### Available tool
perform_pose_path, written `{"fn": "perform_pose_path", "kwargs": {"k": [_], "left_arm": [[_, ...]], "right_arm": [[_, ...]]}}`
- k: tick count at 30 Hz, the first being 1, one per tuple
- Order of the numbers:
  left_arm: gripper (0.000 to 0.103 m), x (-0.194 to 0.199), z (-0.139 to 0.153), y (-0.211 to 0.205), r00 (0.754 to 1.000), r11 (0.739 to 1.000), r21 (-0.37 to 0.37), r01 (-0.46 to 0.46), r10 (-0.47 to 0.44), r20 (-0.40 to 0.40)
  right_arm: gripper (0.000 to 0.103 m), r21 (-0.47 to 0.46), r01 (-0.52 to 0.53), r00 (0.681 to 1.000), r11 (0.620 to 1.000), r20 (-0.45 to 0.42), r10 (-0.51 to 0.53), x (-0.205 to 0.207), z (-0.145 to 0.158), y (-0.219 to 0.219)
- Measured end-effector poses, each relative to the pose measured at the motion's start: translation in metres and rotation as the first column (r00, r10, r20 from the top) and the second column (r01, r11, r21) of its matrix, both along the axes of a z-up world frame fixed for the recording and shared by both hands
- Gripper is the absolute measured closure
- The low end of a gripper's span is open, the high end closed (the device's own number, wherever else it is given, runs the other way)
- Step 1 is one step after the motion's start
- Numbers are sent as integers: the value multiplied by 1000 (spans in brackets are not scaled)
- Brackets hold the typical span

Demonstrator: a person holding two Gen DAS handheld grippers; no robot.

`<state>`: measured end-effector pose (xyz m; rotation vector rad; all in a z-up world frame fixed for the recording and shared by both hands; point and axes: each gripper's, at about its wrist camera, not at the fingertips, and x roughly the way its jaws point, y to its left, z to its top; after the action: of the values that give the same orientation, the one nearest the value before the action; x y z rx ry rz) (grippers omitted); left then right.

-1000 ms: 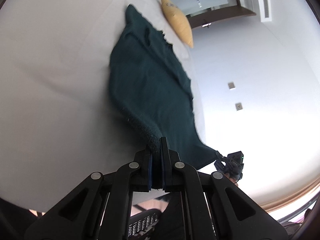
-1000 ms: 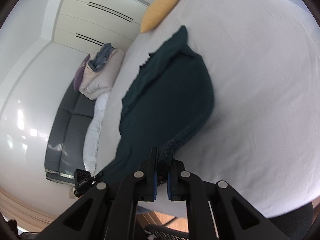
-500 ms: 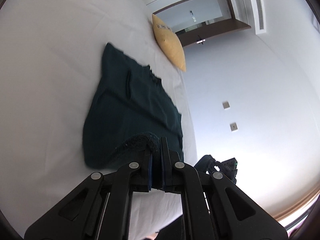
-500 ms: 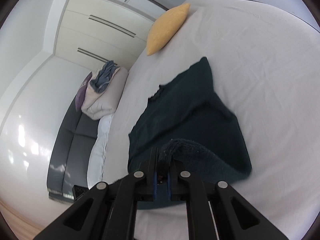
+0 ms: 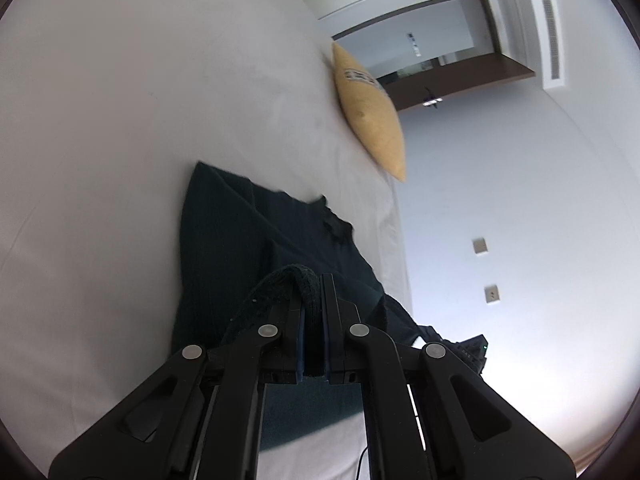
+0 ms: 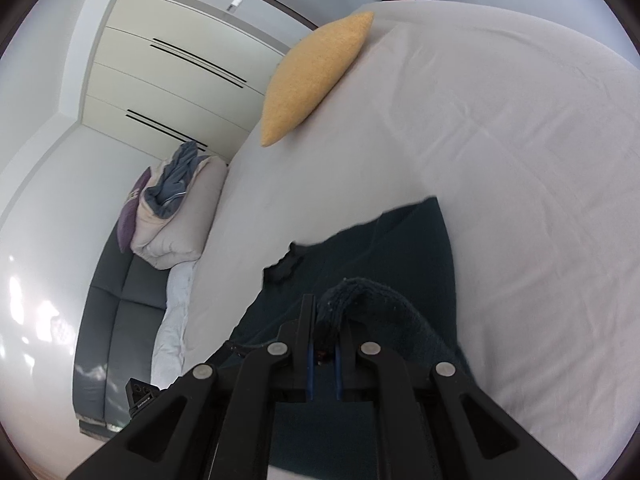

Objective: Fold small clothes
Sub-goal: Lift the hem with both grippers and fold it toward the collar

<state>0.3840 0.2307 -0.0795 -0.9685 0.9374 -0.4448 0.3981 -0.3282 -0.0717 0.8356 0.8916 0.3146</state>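
Now each tool is clamped on a near corner of the dark garment (image 5: 256, 248), left tool (image 5: 314, 300) and right tool (image 6: 324, 328) alike. It lies on the bed (image 6: 520, 160), stretching straight ahead toward the yellow pillow (image 6: 312, 76); its far edge waits beyond both.

The bed (image 6: 520, 152) is covered by a smooth white sheet with faint creases. A dark green garment (image 6: 400, 248) lies spread on it, its near edge raised off the sheet. Beyond the garment, well apart from it, a yellow cushion (image 6: 312, 76) rests at the bed's far edge (image 5: 372, 112), near the bed's corner.
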Motion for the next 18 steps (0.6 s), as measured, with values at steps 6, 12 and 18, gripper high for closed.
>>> {"fn": "perform_pose_path", "kwargs": {"k": [6, 12, 18], "left_arm": [[98, 48, -27, 6, 999, 999, -11, -37, 37, -32], [98, 83, -40, 0, 998, 999, 21, -38, 39, -44], [98, 115, -59, -7, 996, 998, 44, -52, 55, -65]], "right_arm": [[95, -5, 27, 999, 1000, -39, -27, 38, -22, 0], [95, -22, 69, 995, 997, -69, -71, 64, -34, -5], [95, -71, 79, 990, 994, -110, -86, 87, -48, -2]]}}
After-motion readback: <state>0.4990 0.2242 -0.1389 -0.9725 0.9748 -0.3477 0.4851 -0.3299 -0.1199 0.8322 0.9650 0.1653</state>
